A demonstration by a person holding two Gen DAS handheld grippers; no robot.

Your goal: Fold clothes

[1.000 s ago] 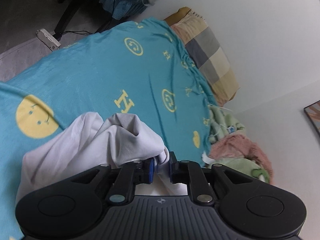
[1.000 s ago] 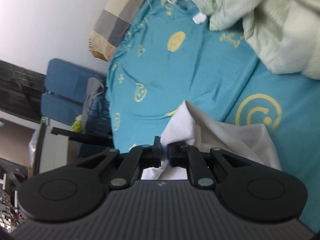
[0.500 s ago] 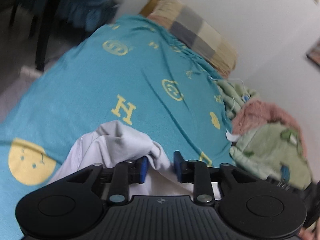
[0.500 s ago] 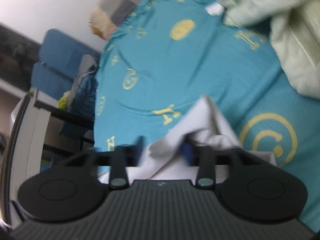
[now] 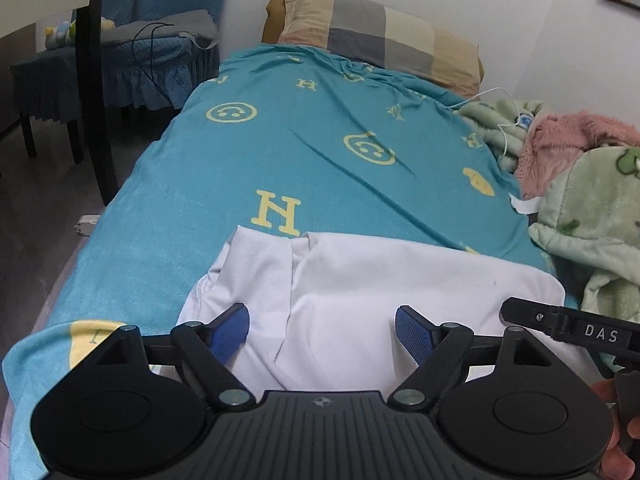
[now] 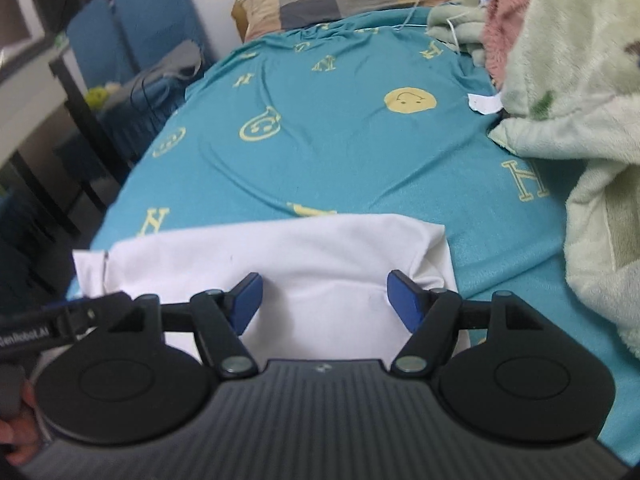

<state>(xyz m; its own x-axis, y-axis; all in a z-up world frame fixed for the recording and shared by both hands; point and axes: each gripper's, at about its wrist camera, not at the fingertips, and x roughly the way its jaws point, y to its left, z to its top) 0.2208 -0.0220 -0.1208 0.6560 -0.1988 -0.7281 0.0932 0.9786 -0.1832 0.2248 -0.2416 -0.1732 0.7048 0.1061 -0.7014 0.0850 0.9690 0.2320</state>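
A white garment [image 5: 384, 280] lies spread flat on the teal bedsheet [image 5: 312, 152], with a seam running down its left part. My left gripper [image 5: 322, 330] hovers over its near left part, jaws still opening, blue pads apart and pressing on nothing. The same white garment [image 6: 288, 256] fills the near middle of the right wrist view. My right gripper [image 6: 322, 298] stands over its right part, jaws also opening wide, no cloth pinched. The right gripper's body [image 5: 568, 330] shows at the left wrist view's right edge, the left gripper's body [image 6: 60, 326] at the right wrist view's left edge.
A checked pillow [image 5: 380, 36] lies at the bed's head against the wall. Green and pink fleece blankets [image 5: 580, 184] are heaped along the right side. A blue-covered chair [image 5: 120, 64] and a dark table leg [image 5: 96, 80] stand left of the bed.
Both grippers were shut on bunched white cloth; they have opened and let go. The garment now lies flat. Both wrists have rolled, so the bed looks level.
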